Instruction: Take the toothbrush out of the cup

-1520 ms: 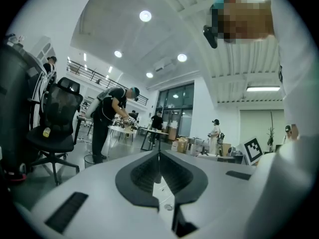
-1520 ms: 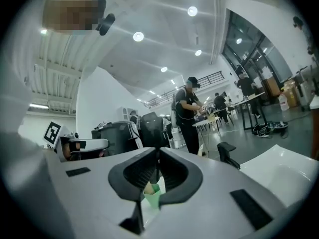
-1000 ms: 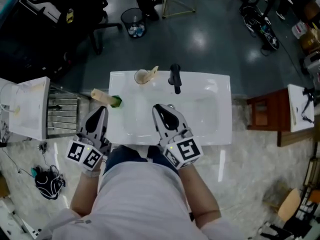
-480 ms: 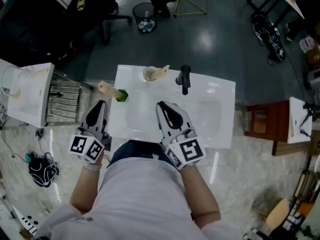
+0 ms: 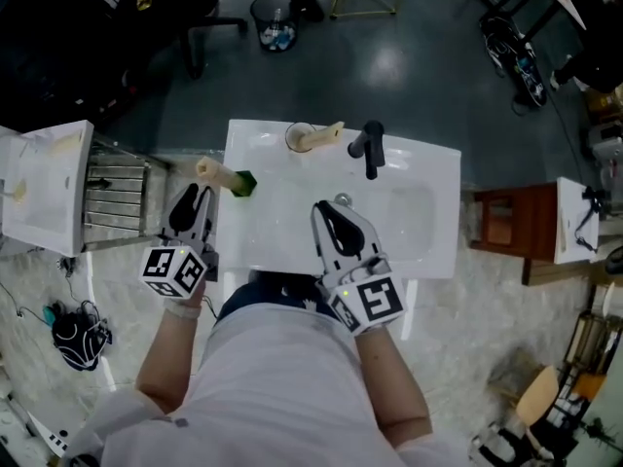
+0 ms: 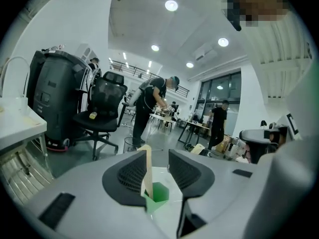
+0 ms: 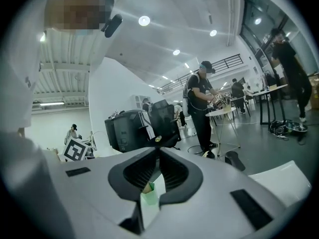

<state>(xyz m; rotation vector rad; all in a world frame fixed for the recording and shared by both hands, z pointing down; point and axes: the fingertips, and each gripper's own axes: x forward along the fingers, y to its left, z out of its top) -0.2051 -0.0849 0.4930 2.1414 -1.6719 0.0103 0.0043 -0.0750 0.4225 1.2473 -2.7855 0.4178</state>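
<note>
Toothbrush [image 6: 147,169] upright in green cup [image 6: 160,192] at left gripper [image 6: 157,156], handle inside its opening jaws, ungripped; right gripper [image 5: 326,209] closed, farther.

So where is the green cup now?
Head view: the green cup sits on the sink's left rim, just ahead of the left tool, whose jaws are opening; its toothbrush shows in their gap, ungripped.

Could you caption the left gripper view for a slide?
Left gripper, jaws opening and empty, lines up on a toothbrush standing in a green cup on the sink.
</note>
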